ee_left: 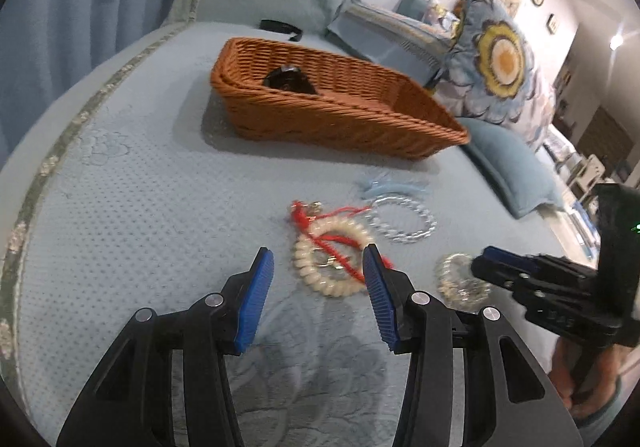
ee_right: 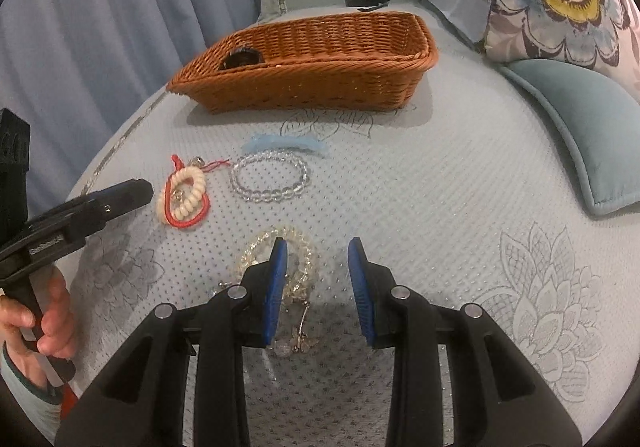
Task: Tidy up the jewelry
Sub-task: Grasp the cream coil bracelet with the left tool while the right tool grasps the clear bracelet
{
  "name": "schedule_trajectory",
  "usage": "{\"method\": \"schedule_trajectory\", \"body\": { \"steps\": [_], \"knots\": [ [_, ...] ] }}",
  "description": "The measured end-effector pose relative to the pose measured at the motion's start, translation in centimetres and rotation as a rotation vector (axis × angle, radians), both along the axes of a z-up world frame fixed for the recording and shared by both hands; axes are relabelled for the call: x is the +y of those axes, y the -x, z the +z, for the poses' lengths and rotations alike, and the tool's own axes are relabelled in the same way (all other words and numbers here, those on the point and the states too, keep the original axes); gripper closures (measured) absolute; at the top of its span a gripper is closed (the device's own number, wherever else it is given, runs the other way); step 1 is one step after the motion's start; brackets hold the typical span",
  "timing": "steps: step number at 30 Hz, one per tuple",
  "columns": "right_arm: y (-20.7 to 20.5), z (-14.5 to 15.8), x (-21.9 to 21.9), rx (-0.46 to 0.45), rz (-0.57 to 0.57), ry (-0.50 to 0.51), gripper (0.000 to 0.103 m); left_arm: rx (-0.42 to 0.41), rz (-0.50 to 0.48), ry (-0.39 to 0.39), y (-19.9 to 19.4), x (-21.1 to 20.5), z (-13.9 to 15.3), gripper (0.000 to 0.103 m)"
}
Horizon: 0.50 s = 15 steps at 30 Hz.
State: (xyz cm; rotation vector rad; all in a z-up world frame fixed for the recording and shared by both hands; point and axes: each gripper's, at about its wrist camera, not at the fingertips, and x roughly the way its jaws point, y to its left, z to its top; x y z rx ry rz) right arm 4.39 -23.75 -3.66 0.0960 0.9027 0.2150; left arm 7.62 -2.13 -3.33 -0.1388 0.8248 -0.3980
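Left tongs [ee_left: 318,267] held apart over cream coil bracelet [ee_left: 330,259], right tongs [ee_right: 318,253] apart over gold bracelet [ee_right: 298,247], wicker basket [ee_right: 320,87] set toward bed's [ee_right: 460,207] far edge.

bracelets [ee_right: 269,177] – four | basket [ee_right: 320,87] – one | blue hair clip [ee_right: 286,143] – one | pillows [ee_right: 576,127] – several

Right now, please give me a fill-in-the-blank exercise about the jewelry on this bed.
1. The wicker basket already holds a ____ item.
2. The red cord lies tangled with the ____ coil bracelet.
3. Neither gripper holds anything; both stand ____.

Missing words: dark; cream; open
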Motion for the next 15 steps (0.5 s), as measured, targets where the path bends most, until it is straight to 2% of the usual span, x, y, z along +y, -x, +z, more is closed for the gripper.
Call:
{"method": "schedule_trajectory", "body": {
  "steps": [4, 7, 13, 14, 15],
  "knots": [
    [-0.1, -0.3, -0.2, 0.011, -0.007, -0.003, 0.074, 0.032, 0.027, 0.016, -0.4, 1.5, -0.4, 0.061],
    [-0.1, -0.4, -0.2, 0.015, -0.011, -0.007, 0.074, 0.06, 0.001, 0.018, -0.9, 1.0, -0.8, 0.064],
    [-0.1, -0.6, 0.0, 0.017, -0.009, 0.006, 0.074, 0.025, 0.009, -0.105, -1.4, -1.3, -1.5, 0.064],
    [-0.1, -0.7, 0.1, 0.016, -0.008, 0.014, 0.074, 0.01, 0.011, -0.143, -1.3, -1.9, -1.6, 0.066],
    [-0.1, -0.7, 0.3, 0.014, -0.007, 0.024, 0.074, 0.001, 0.012, -0.165, -1.2, -2.1, -1.6, 0.074]
  ]
}}
